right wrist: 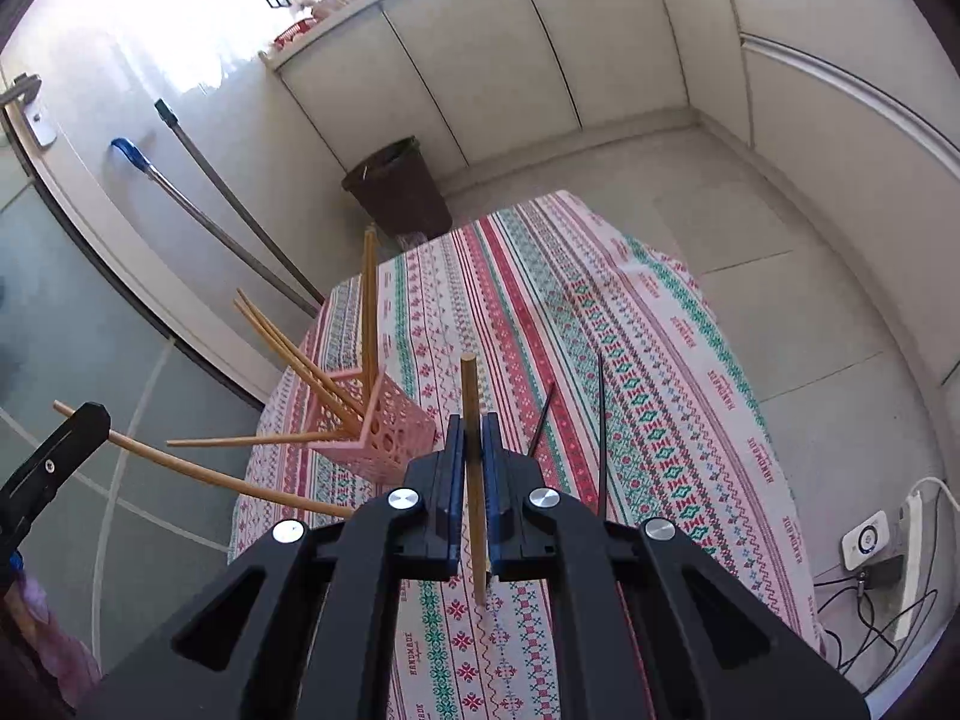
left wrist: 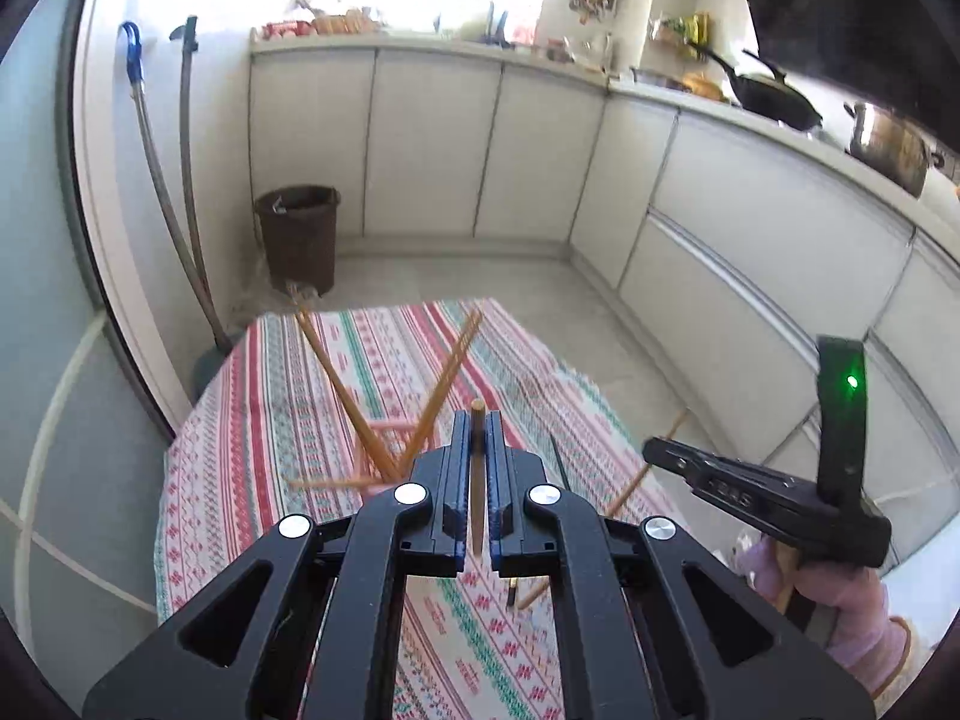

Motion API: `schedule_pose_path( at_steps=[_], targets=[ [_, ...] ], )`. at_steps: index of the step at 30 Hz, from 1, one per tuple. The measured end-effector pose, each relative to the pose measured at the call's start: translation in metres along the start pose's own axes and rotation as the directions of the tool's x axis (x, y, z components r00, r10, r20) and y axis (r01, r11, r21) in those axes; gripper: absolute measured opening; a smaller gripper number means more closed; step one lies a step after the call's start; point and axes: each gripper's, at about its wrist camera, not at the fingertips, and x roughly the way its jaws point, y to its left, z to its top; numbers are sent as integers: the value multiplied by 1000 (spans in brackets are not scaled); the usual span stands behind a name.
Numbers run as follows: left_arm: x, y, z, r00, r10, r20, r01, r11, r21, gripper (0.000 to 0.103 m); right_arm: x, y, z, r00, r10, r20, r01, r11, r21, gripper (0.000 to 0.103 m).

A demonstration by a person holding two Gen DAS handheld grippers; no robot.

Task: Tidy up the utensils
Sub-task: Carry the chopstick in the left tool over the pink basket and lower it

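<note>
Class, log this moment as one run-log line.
left claw: shut on chopstick | right claw: shut on chopstick | pink holder: on tablecloth

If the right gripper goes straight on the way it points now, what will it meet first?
Probably the patterned tablecloth. The right gripper, shut on a wooden chopstick, points down at bare cloth. The pink basket stands to its left and two dark chopsticks lie to its right, though depth is unclear.

We see the pink holder (left wrist: 384, 450) mostly hidden behind the left gripper (left wrist: 478, 420). The countertop clutter (left wrist: 588, 18) is too small and glare-washed to identify.
</note>
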Motion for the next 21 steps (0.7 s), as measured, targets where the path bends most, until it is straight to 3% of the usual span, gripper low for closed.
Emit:
schedule_pose_path(
  at_steps=[5, 12, 21],
  targets=[
    [-18, 7, 39, 995, 4, 96, 0, 999, -40, 4, -27, 16, 38, 995, 36, 97, -35, 999, -19, 6],
    [-30, 20, 75, 975, 48, 218, -26, 994, -105, 4, -59, 49, 81, 973, 114, 200, -97, 991, -93, 6],
    [1, 39, 85, 977, 91, 191, -59, 984, -169, 4, -42, 55, 102, 967, 155, 202, -137, 985, -103, 6]
  ],
)
